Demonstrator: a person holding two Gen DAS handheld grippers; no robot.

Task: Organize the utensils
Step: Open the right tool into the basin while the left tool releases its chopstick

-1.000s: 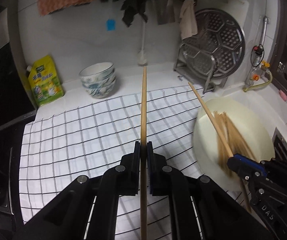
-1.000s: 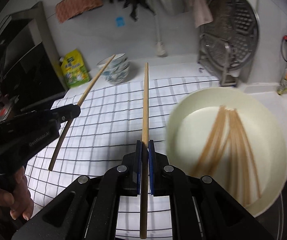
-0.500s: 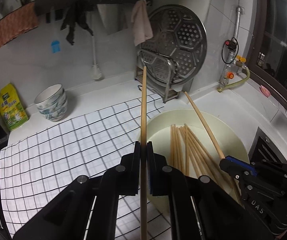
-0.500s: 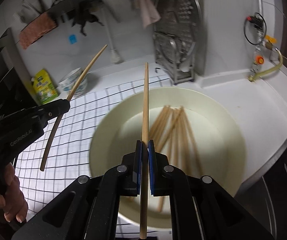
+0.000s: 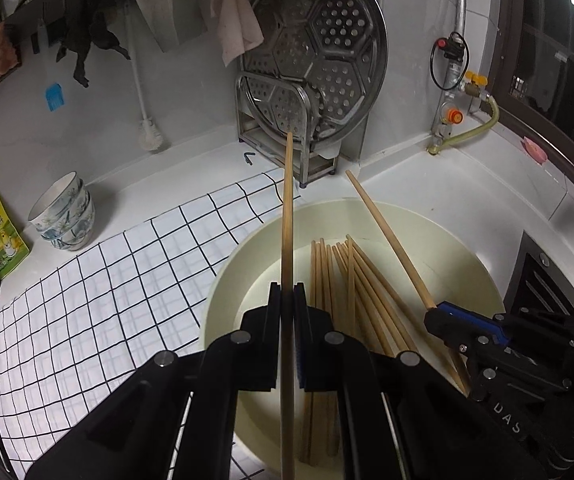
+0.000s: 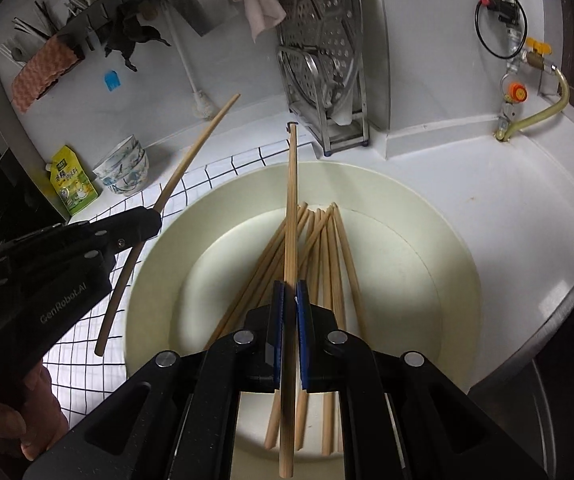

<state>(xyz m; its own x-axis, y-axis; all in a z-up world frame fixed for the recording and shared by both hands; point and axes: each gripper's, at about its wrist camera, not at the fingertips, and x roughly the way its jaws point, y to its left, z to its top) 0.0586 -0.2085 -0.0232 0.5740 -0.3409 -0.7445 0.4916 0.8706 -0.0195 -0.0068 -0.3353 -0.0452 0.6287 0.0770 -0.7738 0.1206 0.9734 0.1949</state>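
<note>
Two grippers have swung from the checked cloth [image 5: 87,304] to over the cream basin [image 5: 223,280] within the last second, so you look close to dropping. Your left gripper [image 5: 287,300] is clamped on one chopstick [image 5: 287,216]; your right gripper [image 6: 290,300] pinches another chopstick [image 6: 291,208]. Both sticks hang above the loose chopstick pile [image 6: 327,248] in the basin. White counter [image 6: 467,168], steamer rack [image 5: 311,80] and stacked bowls [image 5: 65,216] stand behind.
</note>
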